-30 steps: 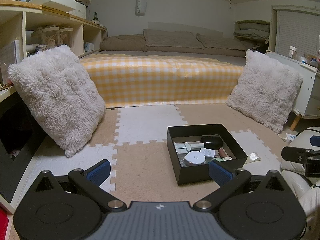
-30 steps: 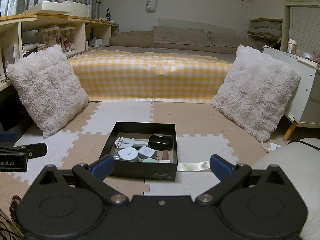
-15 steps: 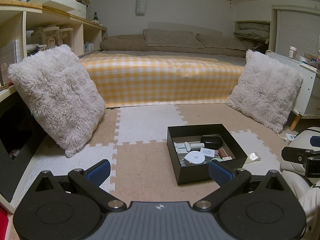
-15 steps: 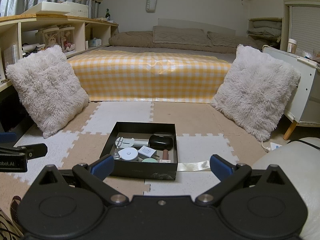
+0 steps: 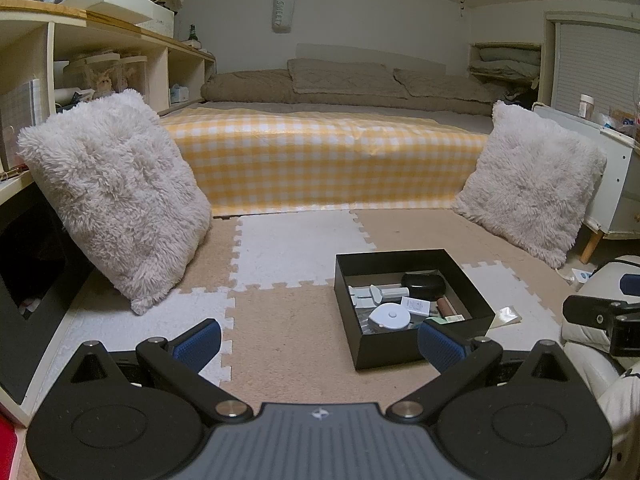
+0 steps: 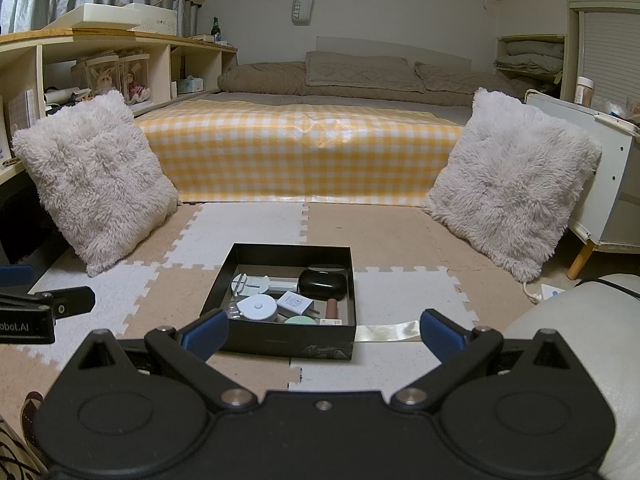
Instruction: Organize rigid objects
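From the left wrist view, the left hand-held gripper [image 5: 319, 342] hangs over the foam floor mat [image 5: 296, 332] with its blue fingers spread wide and nothing between them. The black box [image 5: 412, 304] sits on the mat ahead and to the right, holding a white round device [image 5: 390, 316] and a black case [image 5: 423, 286].

From the right wrist view, the right hand-held gripper [image 6: 323, 334] is likewise spread and empty. The black box [image 6: 285, 300] lies straight ahead, between the fingers, with a gold strip [image 6: 386, 330] just beside its right wall.
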`<state>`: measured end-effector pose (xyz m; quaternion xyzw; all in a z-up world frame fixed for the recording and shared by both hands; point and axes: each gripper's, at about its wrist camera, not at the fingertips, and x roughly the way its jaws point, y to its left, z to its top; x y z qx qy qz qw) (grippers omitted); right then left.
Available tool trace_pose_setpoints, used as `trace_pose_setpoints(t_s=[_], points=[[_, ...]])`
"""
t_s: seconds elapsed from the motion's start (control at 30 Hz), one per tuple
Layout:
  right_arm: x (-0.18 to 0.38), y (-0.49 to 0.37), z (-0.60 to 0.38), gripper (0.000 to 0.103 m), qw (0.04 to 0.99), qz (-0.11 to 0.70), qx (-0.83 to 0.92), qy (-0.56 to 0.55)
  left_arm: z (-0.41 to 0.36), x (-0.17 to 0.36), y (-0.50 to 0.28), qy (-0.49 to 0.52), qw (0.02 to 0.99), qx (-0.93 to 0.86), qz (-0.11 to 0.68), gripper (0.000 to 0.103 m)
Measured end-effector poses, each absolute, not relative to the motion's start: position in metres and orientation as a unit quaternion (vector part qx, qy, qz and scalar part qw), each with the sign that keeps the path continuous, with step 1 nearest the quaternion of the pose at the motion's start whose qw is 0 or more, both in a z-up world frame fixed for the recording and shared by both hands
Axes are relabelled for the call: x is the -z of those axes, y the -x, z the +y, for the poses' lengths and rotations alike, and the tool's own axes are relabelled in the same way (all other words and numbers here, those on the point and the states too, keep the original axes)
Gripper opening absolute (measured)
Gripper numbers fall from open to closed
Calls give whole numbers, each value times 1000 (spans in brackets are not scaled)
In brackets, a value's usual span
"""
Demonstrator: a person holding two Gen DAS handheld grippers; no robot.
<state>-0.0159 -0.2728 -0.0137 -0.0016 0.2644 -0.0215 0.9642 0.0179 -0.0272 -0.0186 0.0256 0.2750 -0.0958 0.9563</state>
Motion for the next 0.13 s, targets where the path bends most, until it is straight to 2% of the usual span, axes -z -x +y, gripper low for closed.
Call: trace_pose_setpoints(t_s=[0.13], points=[[14,16,-273,103,964,264,21,1,-30,19,-16,-28,956,96,276,103]])
